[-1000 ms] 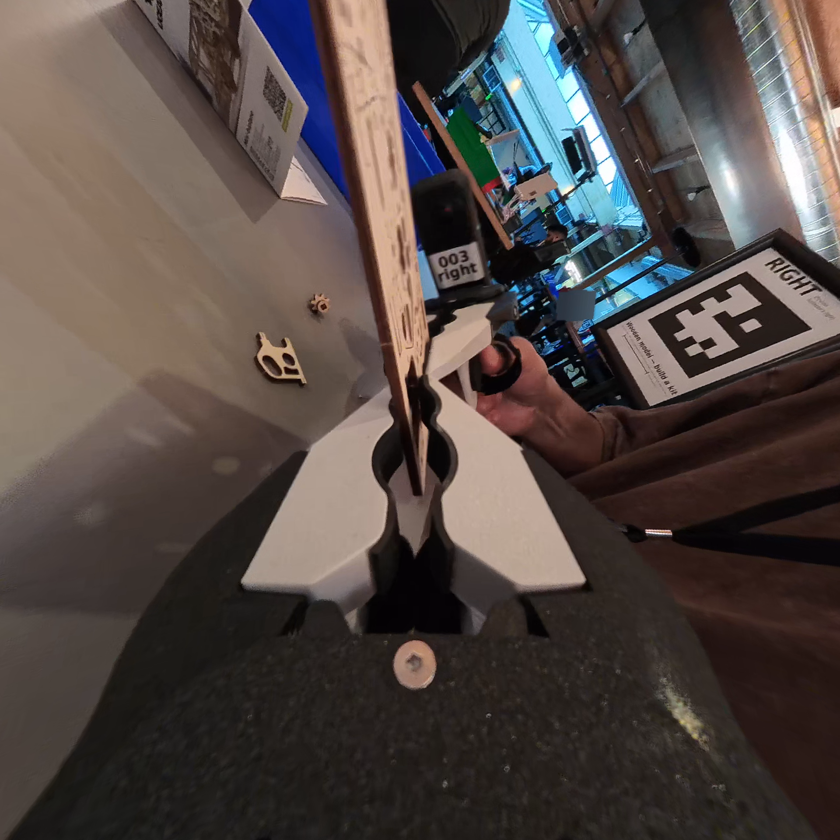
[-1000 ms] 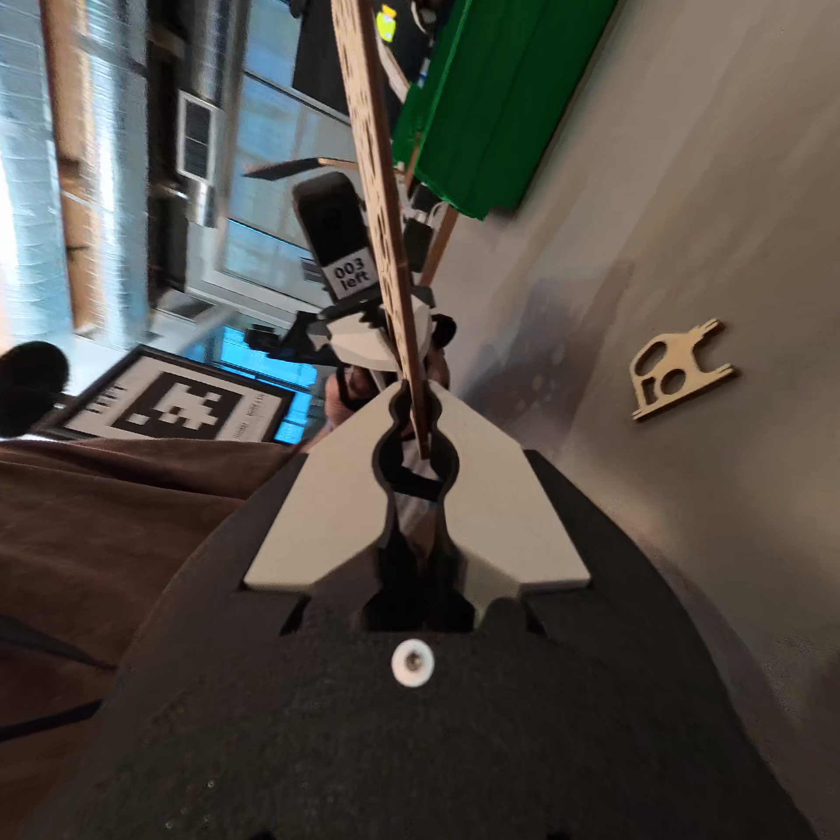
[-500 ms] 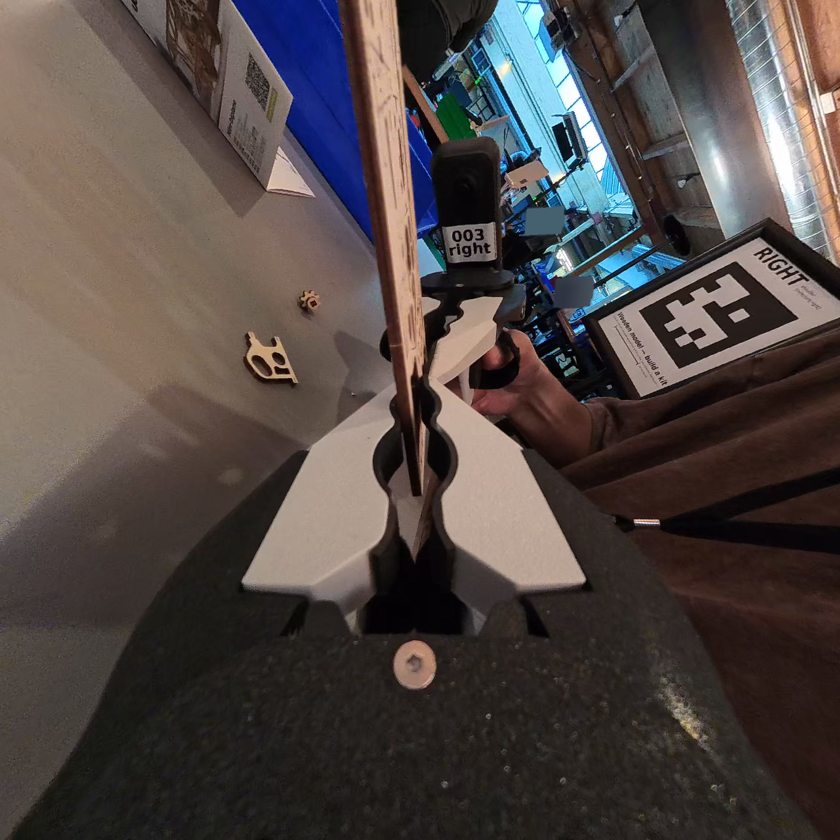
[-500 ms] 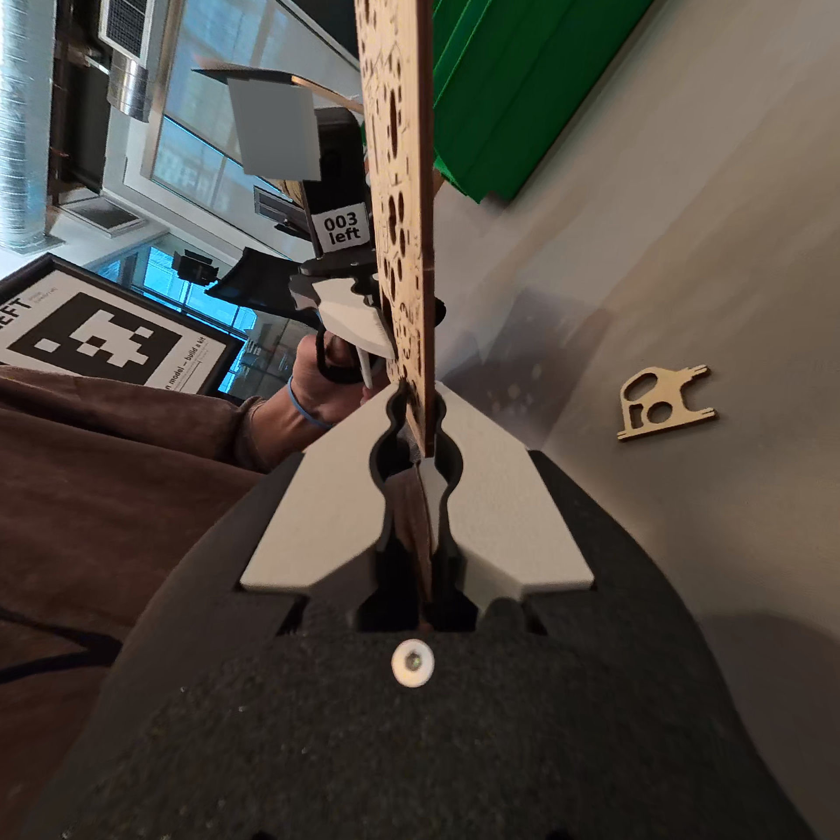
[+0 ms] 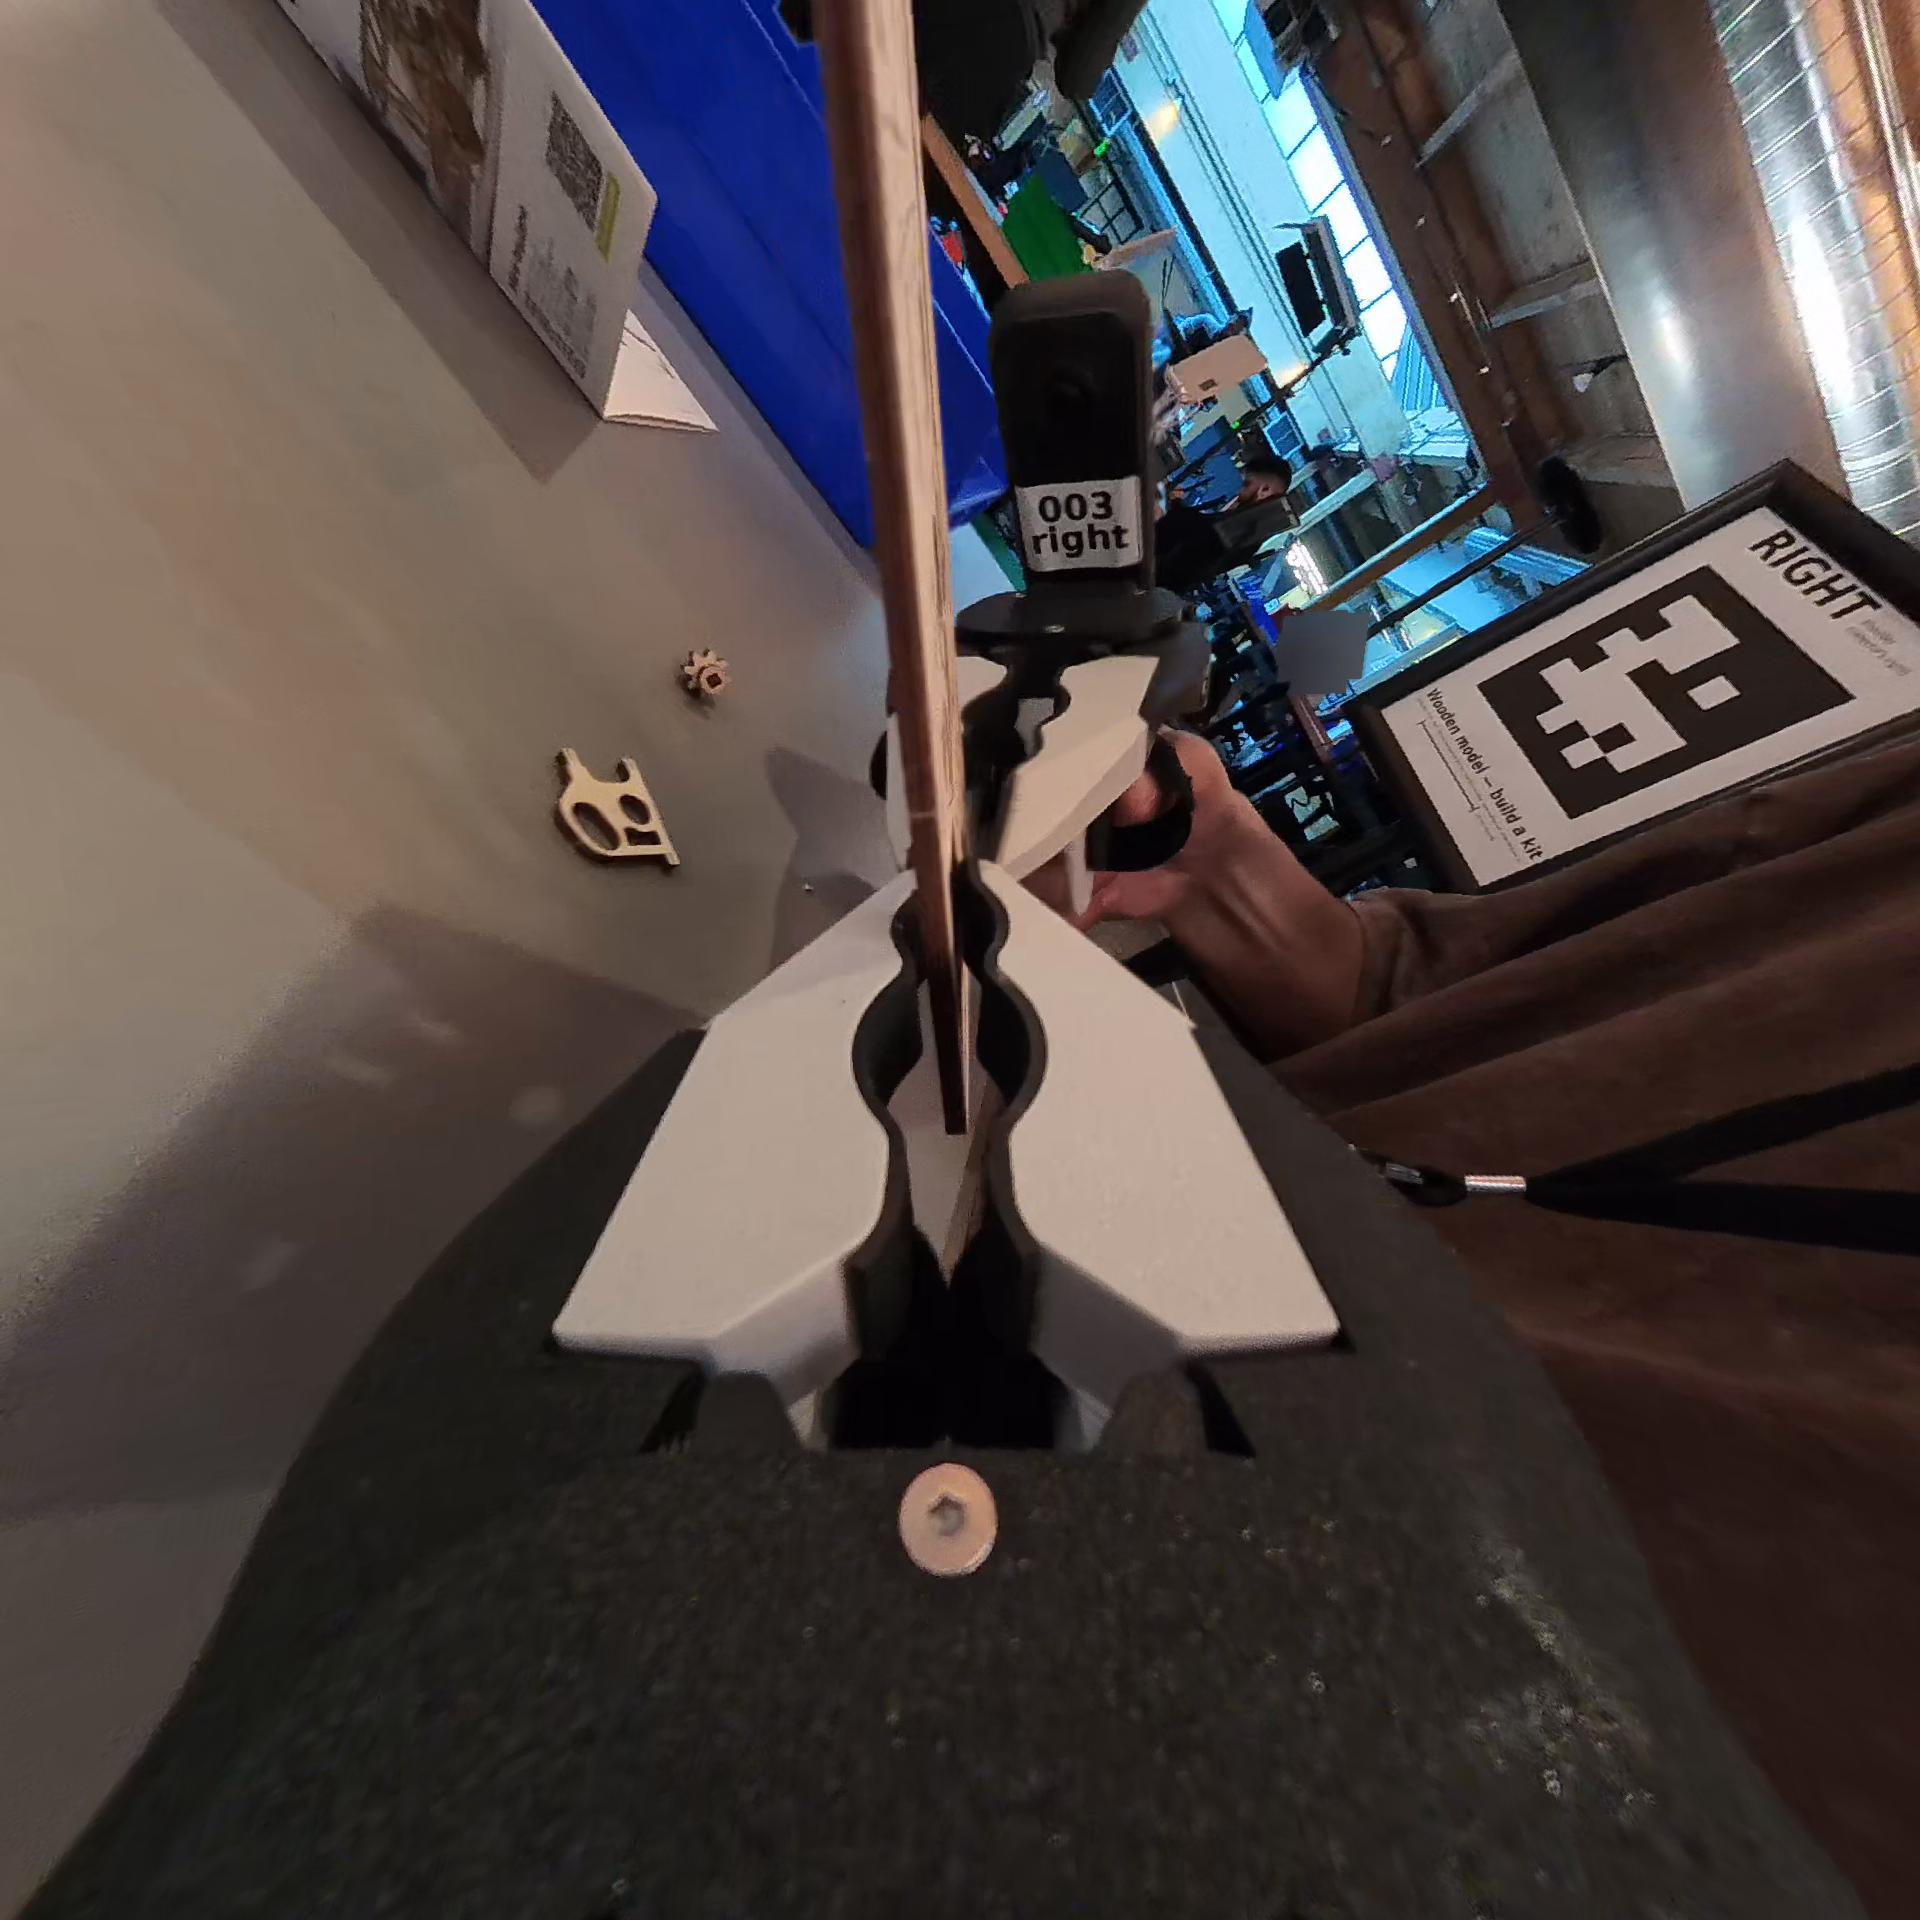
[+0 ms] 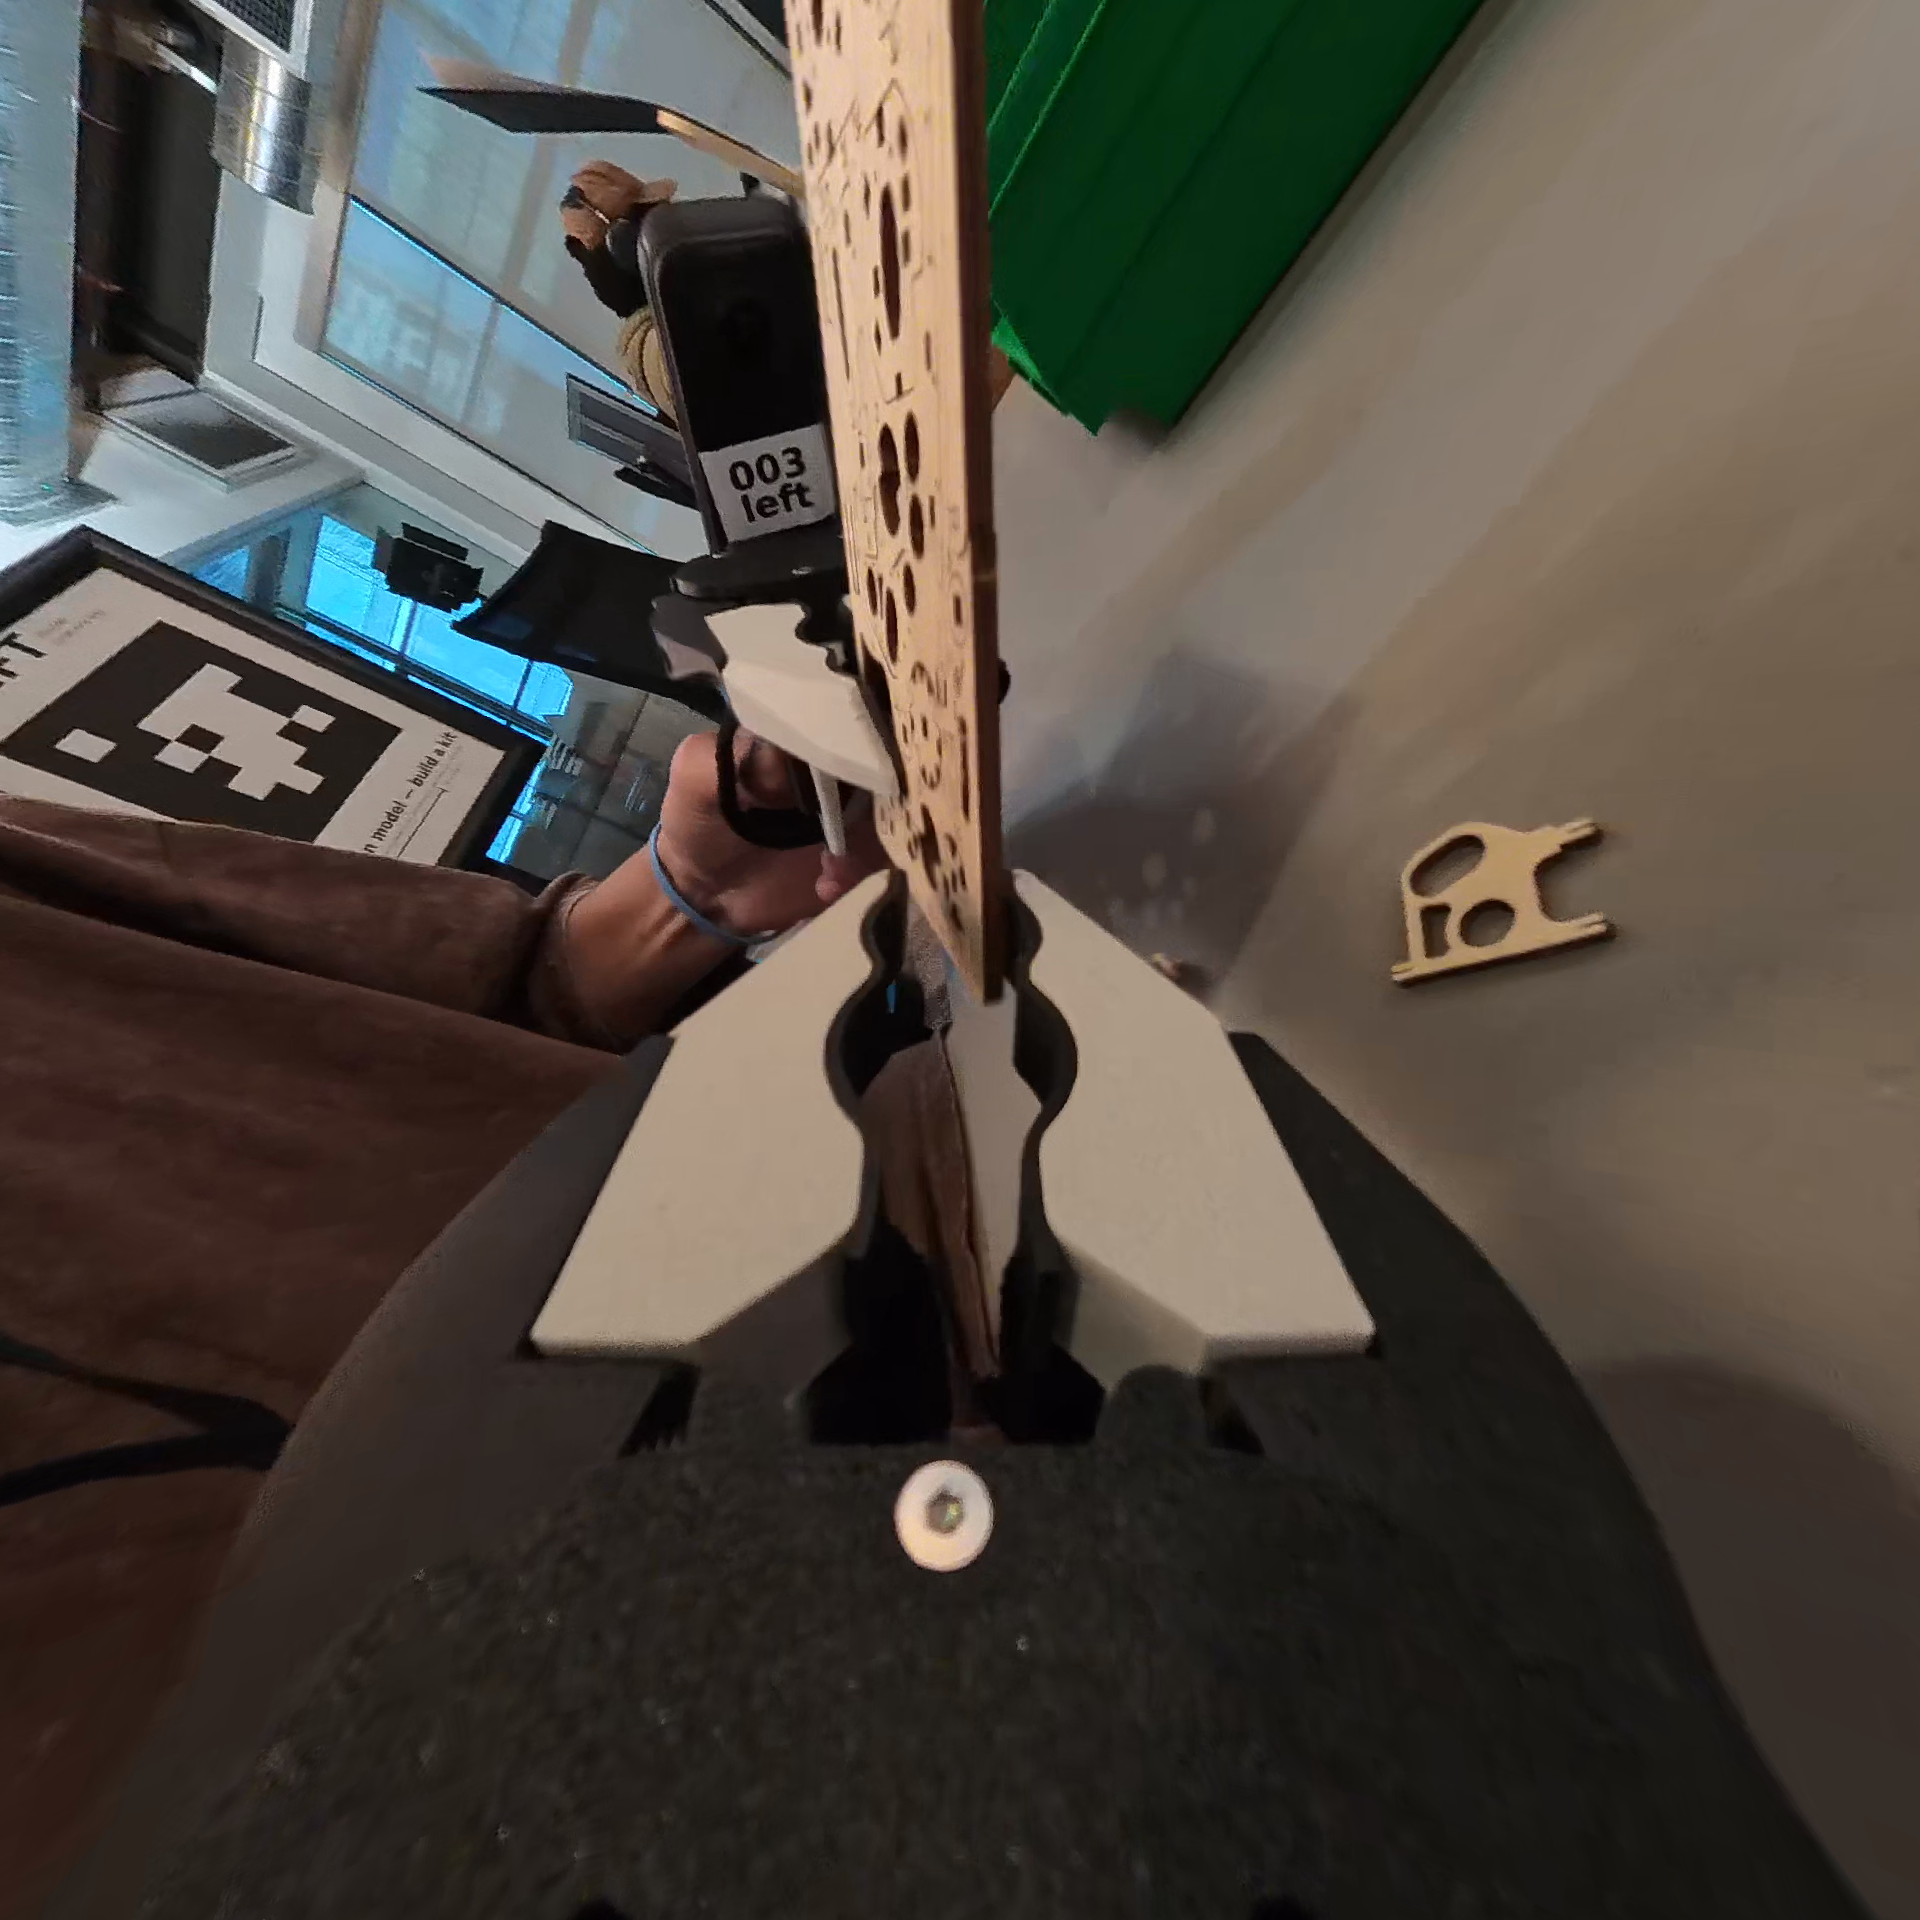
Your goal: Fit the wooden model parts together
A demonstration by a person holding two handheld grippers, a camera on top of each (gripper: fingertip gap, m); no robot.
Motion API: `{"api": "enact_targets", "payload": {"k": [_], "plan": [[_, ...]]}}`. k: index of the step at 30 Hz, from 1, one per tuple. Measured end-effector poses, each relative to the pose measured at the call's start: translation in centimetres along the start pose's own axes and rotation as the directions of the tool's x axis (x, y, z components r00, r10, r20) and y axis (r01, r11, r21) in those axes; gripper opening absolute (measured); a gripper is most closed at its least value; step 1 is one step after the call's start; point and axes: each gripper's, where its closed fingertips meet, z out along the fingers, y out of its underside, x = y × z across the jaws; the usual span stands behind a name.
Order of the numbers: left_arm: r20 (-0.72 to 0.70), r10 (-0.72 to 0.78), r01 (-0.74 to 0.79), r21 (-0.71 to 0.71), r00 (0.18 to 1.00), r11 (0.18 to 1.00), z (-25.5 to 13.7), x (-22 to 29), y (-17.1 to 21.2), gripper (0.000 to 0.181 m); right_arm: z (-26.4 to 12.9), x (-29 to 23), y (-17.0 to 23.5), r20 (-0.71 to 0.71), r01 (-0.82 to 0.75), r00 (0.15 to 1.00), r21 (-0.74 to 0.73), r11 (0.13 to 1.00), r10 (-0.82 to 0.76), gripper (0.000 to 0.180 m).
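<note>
A thin wooden sheet of laser-cut parts [image 5: 894, 416] stands on edge between both grippers, above the grey table [image 5: 260, 623]. My left gripper [image 5: 948, 883] is shut on its near edge. In the right wrist view the sheet's cut face [image 6: 904, 416] shows. My right gripper [image 6: 954, 894] is slightly open around the sheet's edge; the sheet leans on the right finger [image 6: 1122, 1091], with a gap on the left. The right gripper [image 5: 1003, 748] faces me in the left wrist view. A loose wooden part [image 5: 613, 821] and a small wooden gear [image 5: 707, 673] lie on the table.
The loose part also shows in the right wrist view [image 6: 1496, 899]. A printed box [image 5: 540, 187] and a blue bin [image 5: 748, 208] stand at the table's far side. A green bin [image 6: 1195, 187] stands opposite. A framed marker sign [image 5: 1662, 686] leans beside a person's brown sleeve [image 5: 1558, 1039]. Left and right tips are no more than a few centimetres apart.
My right gripper's jaws have widened and no longer pinch the sheet. The sheet has turned, so its face shows in the right wrist view. The left gripper stays shut on it.
</note>
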Motion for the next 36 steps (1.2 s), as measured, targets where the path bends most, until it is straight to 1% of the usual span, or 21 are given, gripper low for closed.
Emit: {"api": "enact_targets", "payload": {"k": [2, 4, 6, 8, 10, 11, 12, 15, 19, 20, 22, 24, 25, 26, 28, 31, 36], "plan": [[0.005, -0.014, 0.014, 0.020, 1.000, 1.000, -0.6, -0.3, -0.4, 0.001, -0.7, 0.3, -0.6, -0.010, 0.007, 1.000, 0.028, 1.000, -0.006, 0.017], [0.006, -0.031, 0.031, 0.054, 0.999, 0.998, -1.5, -0.7, -1.0, 0.001, -1.6, 0.5, -1.5, -0.025, 0.013, 1.000, 0.071, 0.997, -0.012, 0.023], [0.011, -0.040, 0.039, 0.070, 0.999, 0.997, -2.2, -0.9, -1.5, 0.001, -2.4, 1.0, -2.3, -0.071, 0.045, 0.997, 0.105, 0.994, -0.038, 0.027], [0.018, -0.055, 0.054, 0.073, 0.998, 0.996, -2.8, -1.2, -1.6, 0.001, -2.9, 1.7, -2.5, -0.156, 0.121, 0.982, 0.089, 0.989, -0.107, 0.028], [0.005, -0.091, 0.090, 0.090, 0.996, 0.992, -3.2, -1.4, -1.8, 0.001, -3.1, 2.0, -2.6, -0.244, 0.221, 0.949, 0.055, 0.974, -0.201, 0.028], [-0.012, -0.105, 0.106, 0.099, 0.994, 0.989, -3.4, -1.3, -1.9, 0.001, -2.9, 1.9, -2.5, -0.260, 0.258, 0.936, 0.042, 0.965, -0.239, 0.027], [-0.025, -0.113, 0.115, 0.107, 0.993, 0.988, -3.4, -1.2, -2.0, 0.001, -2.4, 1.4, -2.3, -0.241, 0.267, 0.937, 0.036, 0.963, -0.251, 0.027], [-0.053, -0.104, 0.109, 0.109, 0.993, 0.988, -3.2, -0.6, -2.2, 0.001, -1.2, 0.6, -1.6, -0.173, 0.194, 0.968, 0.043, 0.980, -0.184, 0.027], [-0.057, -0.104, 0.108, 0.078, 0.993, 0.991, -2.8, -0.4, -1.7, 0.001, -2.0, 1.0, -2.1, -0.203, 0.182, 0.965, 0.068, 0.981, -0.165, 0.026], [-0.041, -0.108, 0.111, 0.063, 0.993, 0.992, -2.7, -0.6, -1.5, 0.001, -2.4, 1.1, -2.4, -0.217, 0.180, 0.963, 0.077, 0.981, -0.160, 0.025], [0.040, -0.116, 0.116, 0.012, 0.992, 0.993, -2.9, -1.8, -1.0, 0.001, -3.1, 1.5, -2.8, -0.247, 0.173, 0.958, 0.101, 0.980, -0.144, 0.024], [0.134, -0.111, 0.113, -0.008, 0.985, 0.994, -3.6, -3.2, -1.9, 0.001, -3.6, 1.9, -3.0, -0.265, 0.153, 0.957, 0.123, 0.981, -0.116, 0.023], [0.164, -0.131, 0.134, -0.003, 0.978, 0.991, -4.2, -3.6, -2.8, 0.001, -3.7, 2.1, -3.1, -0.268, 0.139, 0.958, 0.128, 0.982, -0.101, 0.023], [0.193, -0.172, 0.181, -0.030, 0.966, 0.983, -4.6, -4.2, -3.4, 0.001, -3.8, 2.2, -3.0, -0.267, 0.126, 0.960, 0.132, 0.983, -0.087, 0.023], [0.287, -0.236, 0.282, -0.132, 0.928, 0.950, -5.4, -5.9, -4.1, 0.001, -4.0, 2.3, -3.0, -0.261, 0.109, 0.963, 0.136, 0.985, -0.070, 0.024], [0.435, -0.224, 0.337, -0.200, 0.872, 0.920, -6.0, -8.7, -6.8, 0.002, -4.2, 2.2, -3.0, -0.267, 0.120, 0.960, 0.134, 0.984, -0.080, 0.024], [0.565, -0.231, 0.444, -0.274, 0.792, 0.853, -5.3, -13.1, -12.2, 0.001, -4.4, 2.7, -2.8, -0.302, 0.152, 0.946, 0.103, 0.983, -0.114, 0.023]]}}
